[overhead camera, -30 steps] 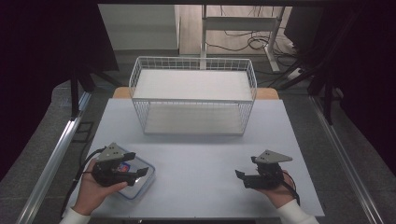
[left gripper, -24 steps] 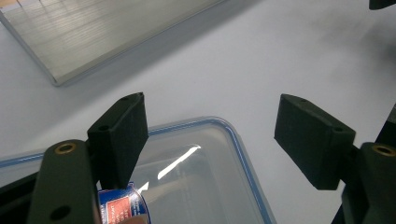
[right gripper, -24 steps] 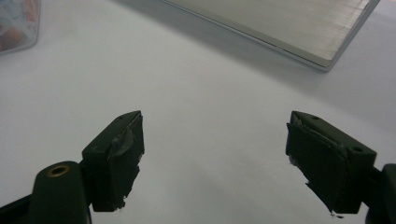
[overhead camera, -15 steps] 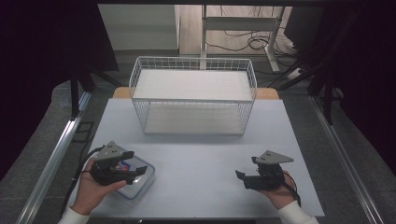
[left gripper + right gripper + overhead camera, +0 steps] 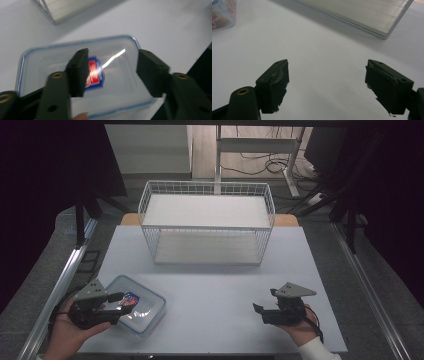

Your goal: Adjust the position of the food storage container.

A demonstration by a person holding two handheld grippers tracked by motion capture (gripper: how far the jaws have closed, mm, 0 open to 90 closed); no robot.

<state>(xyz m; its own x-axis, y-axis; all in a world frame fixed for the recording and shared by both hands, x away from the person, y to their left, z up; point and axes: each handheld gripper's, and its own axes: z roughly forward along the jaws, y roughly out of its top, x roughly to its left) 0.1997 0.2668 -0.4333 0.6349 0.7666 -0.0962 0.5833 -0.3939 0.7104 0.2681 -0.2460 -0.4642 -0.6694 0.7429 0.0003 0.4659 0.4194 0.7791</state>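
Your left gripper [image 5: 117, 301] hovers, jaws spread and empty, over the clear plastic container [image 5: 145, 306] at the table's [image 5: 210, 285] near-left corner; your right gripper [image 5: 265, 302] waits released. The box looks light, rigid, slick: take its rim.

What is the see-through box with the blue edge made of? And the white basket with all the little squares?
The clear rectangular box with the blue-edged lid looks like glossy plastic: you see through it, and a bright streak of light glints off its lid. The white wire basket looks like thin metal rods, probably coated white with a matt finish: it forms an open grid with a flat white shelf inside.
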